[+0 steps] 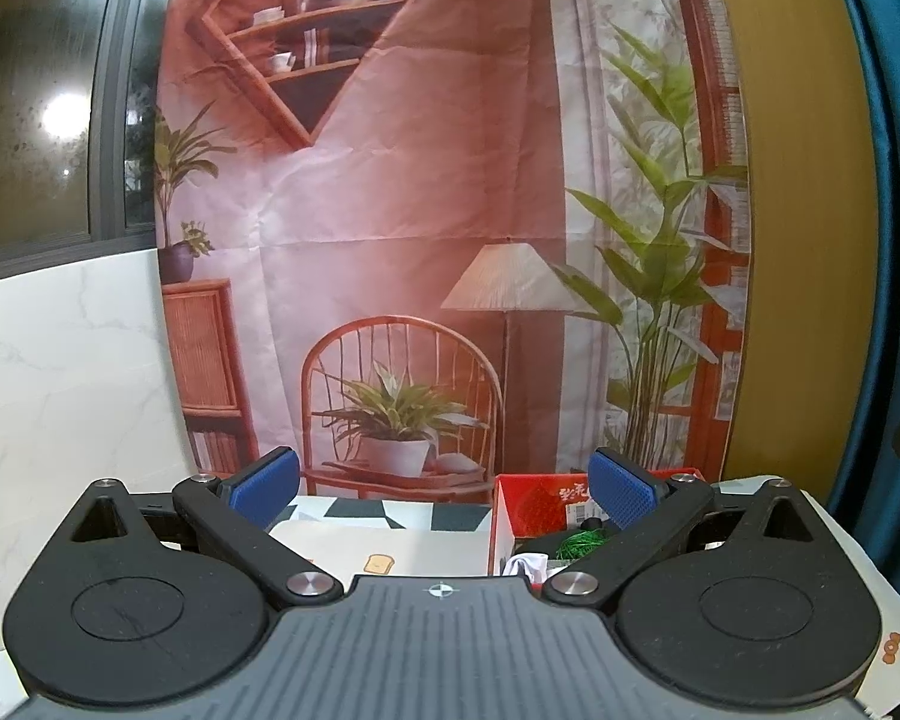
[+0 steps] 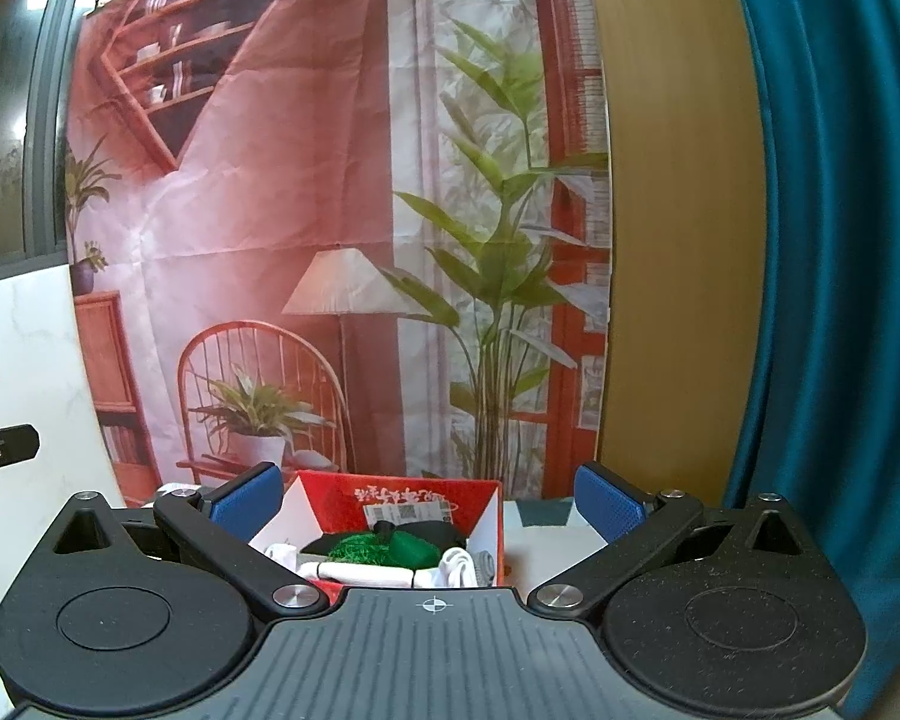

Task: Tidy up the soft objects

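A red cardboard box (image 2: 480, 510) stands on the table straight ahead of my right gripper (image 2: 429, 501), which is open and empty. The box holds soft things: a green fuzzy piece (image 2: 354, 547), a dark green item (image 2: 413, 549), a black cloth (image 2: 432, 531) and white rolled cloths (image 2: 459, 564). In the left wrist view the same box (image 1: 525, 504) sits to the right, with the green piece (image 1: 579, 543) and a white cloth (image 1: 525, 564) showing. My left gripper (image 1: 444, 486) is open and empty above the table.
The table has a patterned cover (image 1: 390, 516) with black and white shapes and a toast print (image 1: 380, 564). A printed room backdrop (image 1: 426, 210) hangs behind. A white marble panel (image 1: 60, 372) stands left, a blue curtain (image 2: 840, 300) right.
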Action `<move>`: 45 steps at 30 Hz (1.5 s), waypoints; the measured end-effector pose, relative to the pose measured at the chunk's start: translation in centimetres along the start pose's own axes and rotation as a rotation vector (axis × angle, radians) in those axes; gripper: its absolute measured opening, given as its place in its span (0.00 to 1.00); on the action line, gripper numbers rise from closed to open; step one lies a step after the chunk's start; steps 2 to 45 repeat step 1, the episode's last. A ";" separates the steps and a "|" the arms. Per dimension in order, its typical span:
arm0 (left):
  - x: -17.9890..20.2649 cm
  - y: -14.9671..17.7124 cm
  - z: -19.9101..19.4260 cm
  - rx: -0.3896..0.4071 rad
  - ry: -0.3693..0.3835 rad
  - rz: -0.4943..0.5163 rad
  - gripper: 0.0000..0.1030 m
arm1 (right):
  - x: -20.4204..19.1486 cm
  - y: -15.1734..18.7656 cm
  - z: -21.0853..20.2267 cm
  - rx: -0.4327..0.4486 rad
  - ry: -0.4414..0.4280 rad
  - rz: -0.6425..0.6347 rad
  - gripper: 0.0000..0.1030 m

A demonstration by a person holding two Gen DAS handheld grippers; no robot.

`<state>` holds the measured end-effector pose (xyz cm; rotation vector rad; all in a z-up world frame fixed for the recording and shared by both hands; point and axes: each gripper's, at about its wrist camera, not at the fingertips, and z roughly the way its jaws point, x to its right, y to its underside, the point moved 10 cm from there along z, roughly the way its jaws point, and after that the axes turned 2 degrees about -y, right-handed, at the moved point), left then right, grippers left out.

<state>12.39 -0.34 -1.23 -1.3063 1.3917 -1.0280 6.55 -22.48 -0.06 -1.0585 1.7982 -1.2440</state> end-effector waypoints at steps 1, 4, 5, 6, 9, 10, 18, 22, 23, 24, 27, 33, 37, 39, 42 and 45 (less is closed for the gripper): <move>0.0 0.0 0.0 -0.001 0.003 0.000 1.00 | 0.0 0.0 0.0 -0.001 0.000 0.000 1.00; 0.0 0.0 0.0 -0.001 0.003 0.000 1.00 | 0.0 0.0 0.0 -0.001 0.000 0.000 1.00; 0.0 0.0 0.0 -0.001 0.003 0.000 1.00 | 0.0 0.0 0.0 -0.001 0.000 0.000 1.00; 0.0 0.0 0.0 -0.001 0.003 0.000 1.00 | 0.0 0.0 0.0 -0.001 0.000 0.000 1.00; 0.0 0.0 0.0 -0.001 0.003 0.000 1.00 | 0.0 0.0 0.0 -0.001 0.000 0.000 1.00; 0.0 0.0 0.0 -0.001 0.003 0.000 1.00 | 0.0 0.0 0.0 -0.001 0.000 0.000 1.00; 0.0 0.0 0.0 -0.001 0.003 0.000 1.00 | 0.0 0.0 0.0 -0.001 0.000 0.000 1.00; 0.0 0.0 0.0 -0.001 0.003 0.000 1.00 | 0.0 0.0 0.0 -0.001 0.000 0.000 1.00; 0.0 0.0 0.0 -0.001 0.003 0.000 1.00 | 0.0 0.0 0.0 -0.001 0.000 0.000 1.00; 0.0 0.0 0.0 -0.001 0.003 0.000 1.00 | 0.0 0.0 0.0 -0.001 0.000 0.000 1.00; 0.0 0.0 0.0 -0.001 0.003 0.000 1.00 | 0.0 0.0 0.0 -0.001 0.000 0.000 1.00; 0.0 0.0 0.0 -0.001 0.003 0.000 1.00 | 0.0 0.0 0.0 -0.001 0.000 0.000 1.00; 0.0 0.0 0.0 -0.001 0.003 0.000 1.00 | 0.0 0.0 0.0 -0.001 0.000 0.000 1.00; 0.0 0.0 0.0 -0.001 0.003 0.000 1.00 | 0.0 0.0 0.0 -0.001 0.000 0.000 1.00; 0.0 0.0 0.0 -0.001 0.003 0.000 1.00 | 0.0 0.0 0.0 -0.001 0.000 0.000 1.00; 0.0 0.0 0.0 -0.001 0.003 0.000 1.00 | 0.0 0.0 0.0 -0.001 0.000 0.000 1.00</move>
